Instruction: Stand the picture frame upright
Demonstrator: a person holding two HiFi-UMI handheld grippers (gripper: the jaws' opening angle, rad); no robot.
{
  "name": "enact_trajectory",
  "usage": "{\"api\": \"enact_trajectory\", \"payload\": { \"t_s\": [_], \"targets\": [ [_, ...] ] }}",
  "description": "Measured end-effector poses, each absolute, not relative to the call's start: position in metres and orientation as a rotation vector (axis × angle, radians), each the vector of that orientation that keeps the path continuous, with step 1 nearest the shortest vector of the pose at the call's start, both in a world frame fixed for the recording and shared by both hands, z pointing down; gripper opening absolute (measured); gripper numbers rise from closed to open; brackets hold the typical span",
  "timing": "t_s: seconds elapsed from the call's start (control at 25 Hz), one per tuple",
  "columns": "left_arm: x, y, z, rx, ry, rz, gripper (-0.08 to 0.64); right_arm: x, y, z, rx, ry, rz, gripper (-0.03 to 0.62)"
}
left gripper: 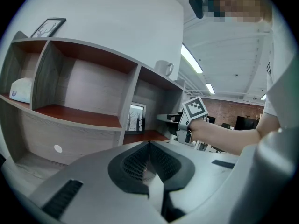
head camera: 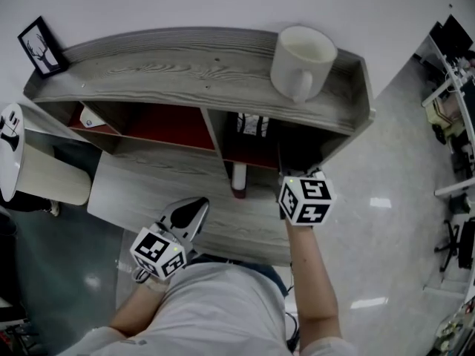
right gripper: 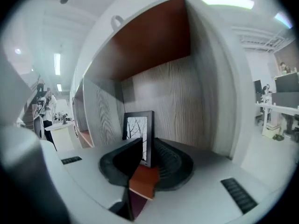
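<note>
The main risk, I'd say, is a toppled frame. The right gripper (right gripper: 148,148) sits at the mouth of the right-hand compartment with its jaws partly apart and nothing pinched between them. The small black-rimmed picture frame (right gripper: 139,134) stands just beyond the tips. If a jaw swings sideways or pushes in as it leaves, the pad could clip the frame's edge and knock it flat on the red compartment floor (right gripper: 140,178). I can't see a back stand from here, so I wouldn't trust it to take a nudge.

The frame is narrow and upright, with a pale print of bare branches facing outward. It stands well inside the grey wood-grain shelf unit (head camera: 185,58), close to the left wall of the compartment. From what shows, it looks square on its base rather than leaning. To my eye the job looks essentially done.

The left gripper (left gripper: 148,146) hangs low in front of the shelf, its jaws pressed together on nothing, well clear of the frame.
</note>
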State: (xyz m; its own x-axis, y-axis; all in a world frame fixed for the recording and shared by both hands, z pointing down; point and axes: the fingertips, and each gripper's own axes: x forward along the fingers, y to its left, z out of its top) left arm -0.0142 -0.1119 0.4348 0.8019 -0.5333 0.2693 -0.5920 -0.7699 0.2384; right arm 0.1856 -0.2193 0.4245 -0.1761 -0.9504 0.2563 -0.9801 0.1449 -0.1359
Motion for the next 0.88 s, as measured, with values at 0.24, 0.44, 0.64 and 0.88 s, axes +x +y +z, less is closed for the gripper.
{"api": "enact_trajectory", "payload": {
  "t_s": [0.24,0.44,0.64,0.88],
  "targets": [
    [0.008,-0.114,0.430,2.714,-0.786,0.262,0.017,0.183,-0.182,0.410,1.973,-2.342,0.423,0.069],
    [0.022,-0.116,0.427,2.736,-0.734,0.249,0.017,0.172,-0.149,0.403,1.988,-2.360,0.398,0.067],
    [0.035,-0.115,0.425,2.754,-0.686,0.247,0.017,0.169,-0.127,0.405,2.005,-2.360,0.415,0.058],
    [0.043,-0.114,0.424,2.767,-0.652,0.239,0.017,0.167,-0.106,0.405,1.993,-2.364,0.370,0.058]
  ]
}}
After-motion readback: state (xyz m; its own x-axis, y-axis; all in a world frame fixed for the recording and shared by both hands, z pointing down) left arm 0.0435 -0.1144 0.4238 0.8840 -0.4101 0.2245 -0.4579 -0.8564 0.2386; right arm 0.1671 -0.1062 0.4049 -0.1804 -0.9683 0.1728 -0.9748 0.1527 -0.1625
